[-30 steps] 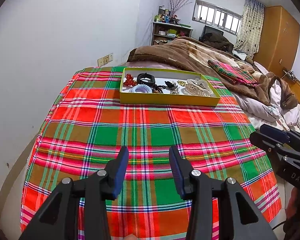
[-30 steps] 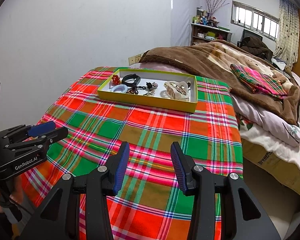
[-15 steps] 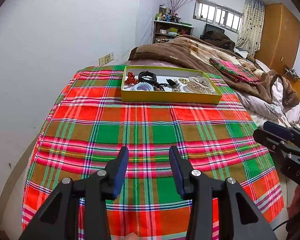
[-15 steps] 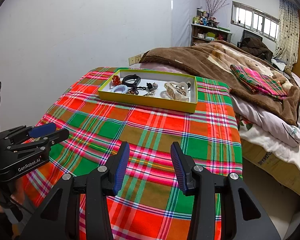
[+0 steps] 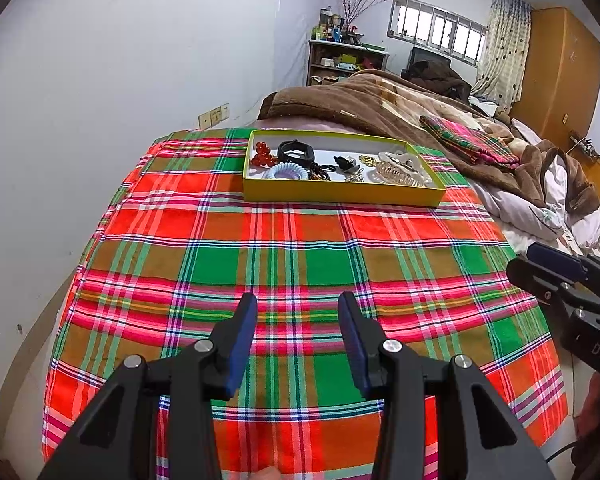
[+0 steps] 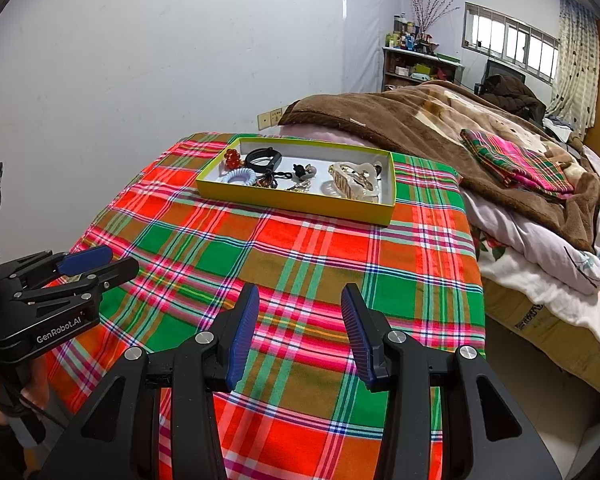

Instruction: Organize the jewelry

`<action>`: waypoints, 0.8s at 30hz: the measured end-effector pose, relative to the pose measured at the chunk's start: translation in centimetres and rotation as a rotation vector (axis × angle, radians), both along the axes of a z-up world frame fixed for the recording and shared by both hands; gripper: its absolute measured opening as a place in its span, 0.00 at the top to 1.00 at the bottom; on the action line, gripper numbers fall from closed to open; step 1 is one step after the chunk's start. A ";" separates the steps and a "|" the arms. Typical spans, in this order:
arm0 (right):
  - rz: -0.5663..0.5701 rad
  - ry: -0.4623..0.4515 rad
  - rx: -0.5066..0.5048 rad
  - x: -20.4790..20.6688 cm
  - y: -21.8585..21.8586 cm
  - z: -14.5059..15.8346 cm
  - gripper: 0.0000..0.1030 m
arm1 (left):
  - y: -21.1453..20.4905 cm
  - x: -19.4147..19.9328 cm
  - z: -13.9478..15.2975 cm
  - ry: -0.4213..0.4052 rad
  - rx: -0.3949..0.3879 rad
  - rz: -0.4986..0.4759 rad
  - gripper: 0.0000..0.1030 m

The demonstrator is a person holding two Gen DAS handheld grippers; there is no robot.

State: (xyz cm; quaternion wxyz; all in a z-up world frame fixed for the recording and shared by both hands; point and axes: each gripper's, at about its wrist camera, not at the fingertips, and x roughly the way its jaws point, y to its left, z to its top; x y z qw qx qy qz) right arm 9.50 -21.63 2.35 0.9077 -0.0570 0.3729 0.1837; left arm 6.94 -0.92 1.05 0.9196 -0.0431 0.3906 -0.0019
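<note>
A: Claws first, since they sit nearest. The left claw [image 5: 297, 308] hangs over the near part of the plaid cloth [image 5: 292, 256], its two blue-padded fingers [image 5: 242, 336] spread apart with nothing between them. The right claw [image 6: 300, 300] is the same: jaws parted, empty, over the cloth.

B: And each shows in the other's view?

A: Yes, off to the side, low over the cloth's edge. Neither touches anything.

B: Where is the jewelry?

A: All of it that I can see lies in the yellow tray [image 5: 340, 194] at the far end of the cloth, well apart from both claws. On its left, red beads [image 5: 262, 154], a black band [image 5: 296, 151] and a pale blue coil tie [image 5: 286, 171]; toward the right, a cream hair claw-clip [image 5: 400, 170]. Small dark and gold pieces lie between, too small to tell apart.

B: Which step is it, then?

A: That the pictures do not settle. Pieces loose together in one undivided tray fit a heap waiting to be sorted, and equally a cloth cleared into the tray. No piece lies on the bare cloth.

B: What would any further move call for?

A: A long reach forward over the tray's near wall, then a fine pinch. The small pieces lie close together, so I judge picking one alone would be fiddly.

B: Beyond the tray?

A: A brown blanket [image 5: 380, 100] on the bed, then shelves and a window
</note>
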 end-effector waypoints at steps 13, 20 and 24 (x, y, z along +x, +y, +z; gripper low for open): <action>0.001 0.000 -0.003 0.0 0.1 0.0 0.58 | -0.3 0.0 -0.1 -0.002 0.022 -0.003 0.58; 0.001 -0.001 -0.005 -0.1 0.1 0.0 0.58 | -0.4 0.0 -0.3 0.002 0.030 -0.003 0.58; 0.000 -0.003 -0.009 -0.1 0.1 -0.1 0.58 | -0.4 0.0 -0.4 0.006 0.027 -0.001 0.58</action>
